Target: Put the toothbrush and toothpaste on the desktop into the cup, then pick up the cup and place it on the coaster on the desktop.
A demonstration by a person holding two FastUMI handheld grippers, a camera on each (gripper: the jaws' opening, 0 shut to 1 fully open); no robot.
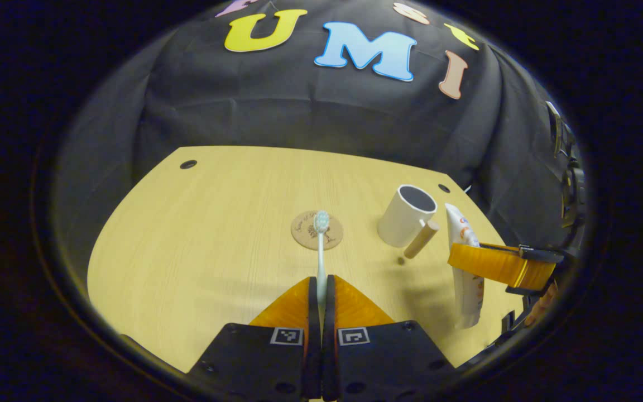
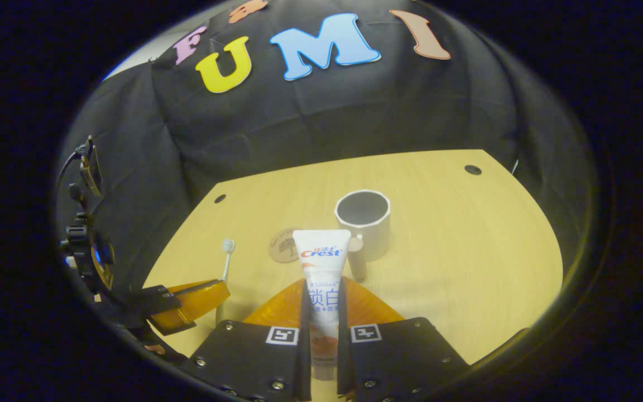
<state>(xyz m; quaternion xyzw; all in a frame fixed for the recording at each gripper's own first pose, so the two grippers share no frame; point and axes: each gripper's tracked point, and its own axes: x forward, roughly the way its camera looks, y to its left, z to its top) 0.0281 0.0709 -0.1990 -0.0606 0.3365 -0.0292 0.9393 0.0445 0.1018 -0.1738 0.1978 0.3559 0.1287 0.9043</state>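
My left gripper is shut on a white toothbrush, whose bristled head points forward above the table. My right gripper is shut on a white toothpaste tube, held upright with its flat end up. From the left gripper view, the right gripper hangs at the right with the toothpaste tube in it. A white cup with a wooden handle stands on the wooden table, just beyond the tube. The round cork coaster lies on the table left of the cup.
The wooden table has small dark cable holes near its far corners. The black cloth wall rises right behind it. A camera rig stands at the left beyond the table edge. The left gripper hangs low at the left with the toothbrush.
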